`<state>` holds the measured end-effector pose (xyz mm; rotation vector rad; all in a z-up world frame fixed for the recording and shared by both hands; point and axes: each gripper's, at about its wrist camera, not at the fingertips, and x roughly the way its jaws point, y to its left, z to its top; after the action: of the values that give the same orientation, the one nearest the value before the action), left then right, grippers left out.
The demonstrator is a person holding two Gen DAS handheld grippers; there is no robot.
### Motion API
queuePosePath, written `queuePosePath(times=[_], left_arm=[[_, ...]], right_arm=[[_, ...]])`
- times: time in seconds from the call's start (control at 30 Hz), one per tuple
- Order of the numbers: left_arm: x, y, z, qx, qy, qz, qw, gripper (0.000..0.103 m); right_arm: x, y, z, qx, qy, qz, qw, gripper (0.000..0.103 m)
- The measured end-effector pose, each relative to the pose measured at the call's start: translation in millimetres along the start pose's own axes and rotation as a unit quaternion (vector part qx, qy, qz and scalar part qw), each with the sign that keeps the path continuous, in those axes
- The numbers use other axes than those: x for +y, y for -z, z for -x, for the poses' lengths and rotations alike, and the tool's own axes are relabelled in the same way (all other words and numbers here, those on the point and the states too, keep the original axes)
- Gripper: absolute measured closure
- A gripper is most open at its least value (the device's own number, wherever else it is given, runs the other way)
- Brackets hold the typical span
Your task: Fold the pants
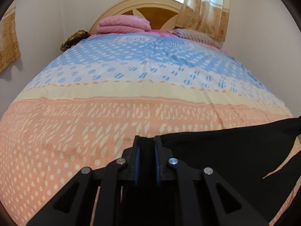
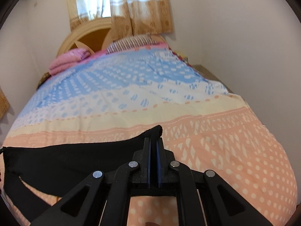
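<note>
Bedspread (image 1: 116, 116) fills both frames: one quilted cover, peach band low, blue band toward the top. One headboard (image 1: 150, 13) top centre of the left view, one curtain (image 2: 143, 15) top centre of the right view.

Pants (image 1: 231, 150): one black pair, lower right of the left-wrist frame, lower left of the right-wrist frame, stretched as a sagging band between my two grippers with the rest draping onto the bedspread. My read: light, soft, fully limp, no stiffness, so it'll droop wherever unsupported. Matte knit, shouldn't slip in the pads. Best hold is the thick edge band at the two corners, which is where I have it.

One folded pink blanket (image 1: 123, 24) and one striped pillow (image 1: 195, 34) sit by the headboard, well clear.

Two grippers. Left gripper (image 1: 146, 141), bottom centre of its frame: clamped on a thick ribbed strip of the pants. Right gripper (image 2: 153, 143), bottom centre: clenched on a corner of the pants, fabric peaking just above its tips.
</note>
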<state>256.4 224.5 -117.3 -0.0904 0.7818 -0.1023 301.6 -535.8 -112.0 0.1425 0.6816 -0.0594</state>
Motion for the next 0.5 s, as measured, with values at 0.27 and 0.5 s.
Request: queuePosePath(times=[0.27,0.5], left_arm=[[10.8,16.4,36.2,-0.044,0.038,0.026,0.9980,0.089],[16.8,48.3,70.6,-0.067,0.066,0.028,0.9952,0.089]], right_arm=[[-16.3,19.4,60.4,-0.059,-0.018,-0.016,0.998,0.098],[-30.9,54.4,105.0,-0.091,-0.041,-0.034,0.994,0.099]])
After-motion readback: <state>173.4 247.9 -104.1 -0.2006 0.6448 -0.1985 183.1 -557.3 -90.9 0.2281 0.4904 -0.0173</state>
